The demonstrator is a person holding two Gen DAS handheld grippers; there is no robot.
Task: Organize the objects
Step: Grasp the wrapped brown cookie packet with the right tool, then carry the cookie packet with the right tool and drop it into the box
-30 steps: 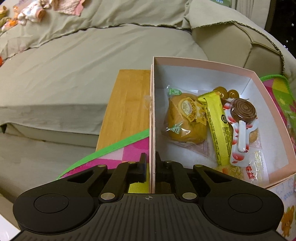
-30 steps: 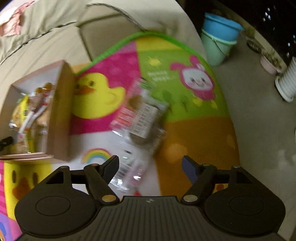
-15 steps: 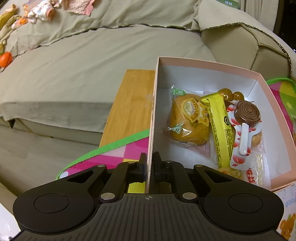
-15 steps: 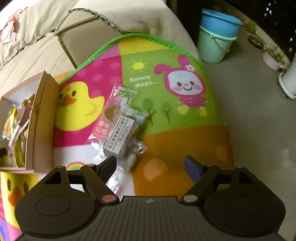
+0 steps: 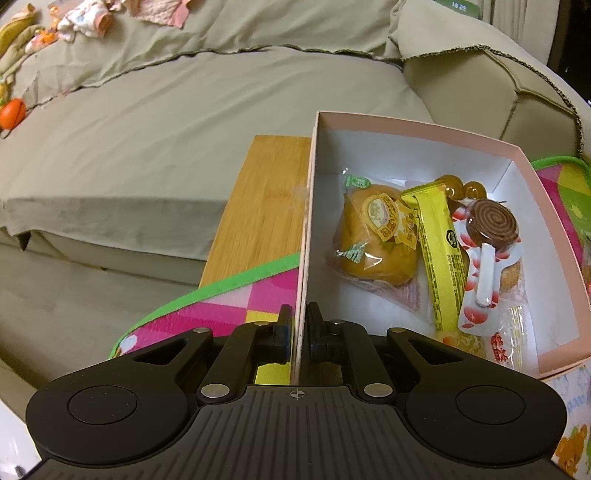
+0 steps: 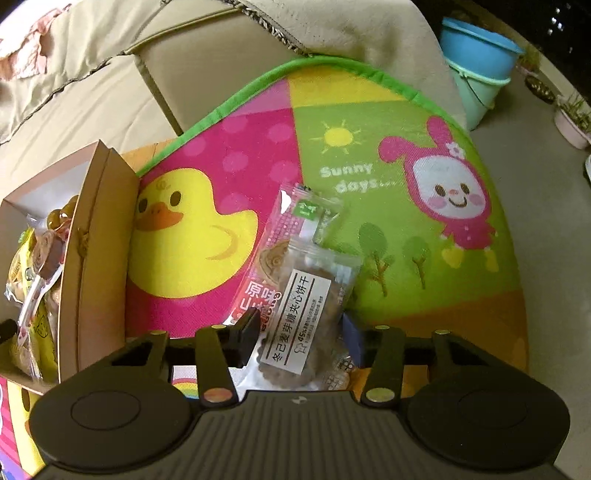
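My left gripper (image 5: 300, 334) is shut on the near left wall of a pink box (image 5: 308, 206). The box holds a wrapped bun (image 5: 373, 240), a yellow stick pack (image 5: 439, 258), a swirl lollipop (image 5: 491, 229) and other snacks. In the right wrist view the box (image 6: 88, 258) stands at the left on a colourful mat (image 6: 369, 155). My right gripper (image 6: 301, 334) has its fingers on either side of a clear cookie packet (image 6: 299, 317), part closed; whether they grip it I cannot tell. A pink snack packet (image 6: 277, 254) lies under it.
A wooden board (image 5: 262, 206) lies under the mat, against a beige sofa (image 5: 166, 122). Baby clothes and toys (image 5: 81, 18) lie on the sofa back. Stacked blue and green buckets (image 6: 476, 66) and plant pots (image 6: 572, 122) stand on the floor at the right.
My right gripper has moved down over the snack packets and narrowed its fingers around the cookie packet. My left gripper still holds the box wall, shifted slightly.
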